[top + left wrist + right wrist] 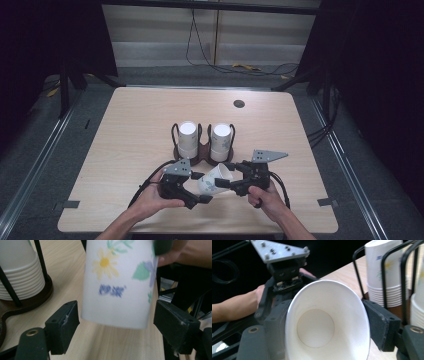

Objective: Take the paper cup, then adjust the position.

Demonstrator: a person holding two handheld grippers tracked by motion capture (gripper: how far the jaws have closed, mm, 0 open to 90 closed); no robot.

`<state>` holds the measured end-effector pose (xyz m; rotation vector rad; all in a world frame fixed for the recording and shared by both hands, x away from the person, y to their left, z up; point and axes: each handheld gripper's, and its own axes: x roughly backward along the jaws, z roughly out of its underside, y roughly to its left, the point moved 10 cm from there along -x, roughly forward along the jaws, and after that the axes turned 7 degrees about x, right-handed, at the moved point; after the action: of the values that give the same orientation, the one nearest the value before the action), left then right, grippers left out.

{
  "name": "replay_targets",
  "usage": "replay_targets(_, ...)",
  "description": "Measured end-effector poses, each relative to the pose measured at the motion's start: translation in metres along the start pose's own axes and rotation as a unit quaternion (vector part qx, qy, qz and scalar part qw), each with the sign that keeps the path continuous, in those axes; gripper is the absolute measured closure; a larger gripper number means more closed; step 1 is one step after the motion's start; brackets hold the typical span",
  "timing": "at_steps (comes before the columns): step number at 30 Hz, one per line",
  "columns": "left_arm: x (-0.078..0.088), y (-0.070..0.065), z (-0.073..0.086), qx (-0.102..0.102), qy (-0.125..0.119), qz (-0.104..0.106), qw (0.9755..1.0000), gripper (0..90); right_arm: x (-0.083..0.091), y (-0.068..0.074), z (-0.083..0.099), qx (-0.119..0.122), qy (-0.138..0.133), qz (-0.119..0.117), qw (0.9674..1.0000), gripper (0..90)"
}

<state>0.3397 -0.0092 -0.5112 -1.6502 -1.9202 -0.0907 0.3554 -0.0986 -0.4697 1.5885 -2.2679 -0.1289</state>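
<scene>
Cup [216, 181]: we saw it lying tilted between both tongs, just above the worktop [125, 130], in front of the rack [202, 150].
Right tongs [327, 322]: clamped on the cup's rim end, squeezing it oval.
Left tongs [115, 322]: wide, pads clear of the cup's base end.
Handling: we judged it light, thin paper, easily crushed.
Hold: gently, near the stiffer rim.
Stacks [187, 137]: upturned cups in the rack.

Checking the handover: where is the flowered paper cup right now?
In the high view the flowered paper cup lies tilted at the table's near edge, clamped by the right gripper, just in front of the cup rack.
</scene>
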Motion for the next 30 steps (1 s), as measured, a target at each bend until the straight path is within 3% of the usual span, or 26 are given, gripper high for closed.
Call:
replay_targets(4, 0.001, 0.005, 0.005, -0.002, 0.007, -0.011, 0.9999, 18.9, 0.001, -0.005, -0.002, 0.005, 0.007, 0.015, 0.9998, 28.1)
replay_targets(11, 0.007, 0.015, 0.01, 0.004, 0.02, -0.042, 0.9989, 20.1, 0.007, -0.016, -0.001, 0.012, 0.025, 0.065, 0.9975, 28.6)
replay_targets(15, 0.011, 0.02, 0.015, 0.015, 0.03, -0.056, 0.9979, 20.0, 0.011, -0.019, -0.003, 0.006, 0.024, 0.072, 0.9971, 28.7)
replay_targets(19, 0.015, 0.022, 0.018, 0.015, 0.028, -0.07, 0.997, 19.8, 0.018, -0.022, -0.005, -0.003, 0.022, 0.073, 0.9971, 28.7)
replay_targets(22, 0.019, 0.027, 0.022, 0.029, 0.037, -0.082, 0.9955, 18.8, 0.022, -0.025, -0.005, -0.005, 0.025, 0.081, 0.9964, 28.7)
replay_targets(26, 0.024, 0.031, 0.027, 0.037, 0.044, -0.092, 0.9941, 18.5, 0.03, -0.036, -0.004, -0.004, 0.032, 0.107, 0.9937, 28.8)
replay_targets(27, 0.026, 0.033, 0.031, 0.04, 0.046, -0.095, 0.9936, 18.5, 0.033, -0.043, -0.002, -0.005, 0.044, 0.126, 0.991, 28.9)
replay_targets(30, 0.028, 0.036, 0.034, 0.043, 0.047, -0.099, 0.9931, 18.5, 0.036, -0.05, 0.0, -0.01, 0.053, 0.143, 0.9882, 29.0)
